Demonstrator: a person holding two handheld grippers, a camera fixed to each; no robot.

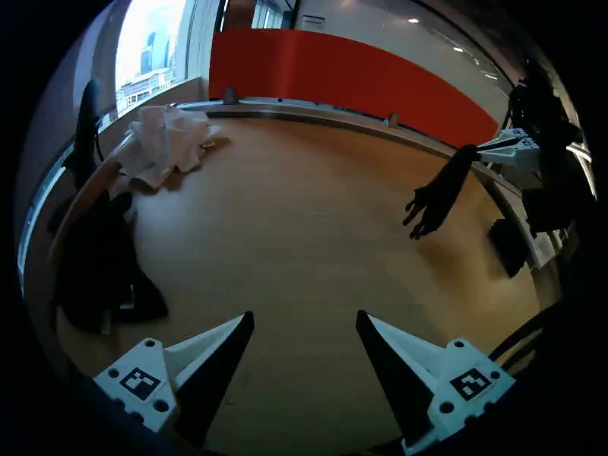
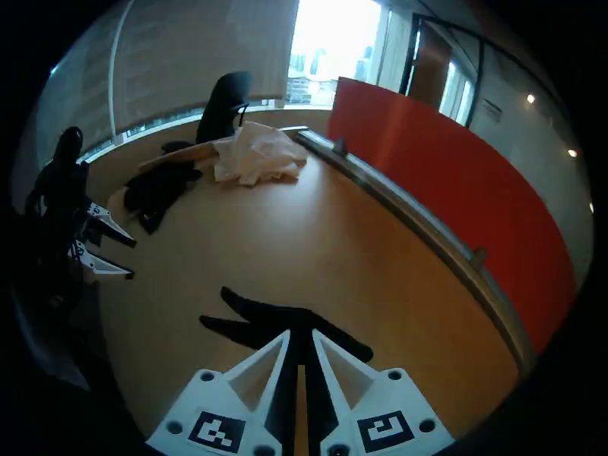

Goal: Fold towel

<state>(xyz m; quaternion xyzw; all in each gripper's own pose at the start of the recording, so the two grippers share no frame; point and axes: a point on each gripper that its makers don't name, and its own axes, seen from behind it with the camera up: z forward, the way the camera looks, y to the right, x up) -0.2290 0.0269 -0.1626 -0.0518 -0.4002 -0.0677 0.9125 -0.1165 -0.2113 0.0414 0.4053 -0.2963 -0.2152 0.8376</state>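
White crumpled cloth towel (image 1: 163, 143): far corner of light wooden table (image 1: 304, 243).
Handling: probably light, limp; pinch a loose edge.
Left gripper (image 1: 302, 315): spread, empty.
Right gripper (image 2: 301, 334): clenched on black glove-shaped cloth (image 2: 258, 311).

Your left gripper (image 1: 304, 315) and right gripper (image 2: 300, 334) have white wedge-shaped fingers with black inner faces, square black-and-white markers and dark screw holes.

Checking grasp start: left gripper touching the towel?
Apart. In the left gripper view, bare table separates the left gripper from the crumpled towel at the far edge.
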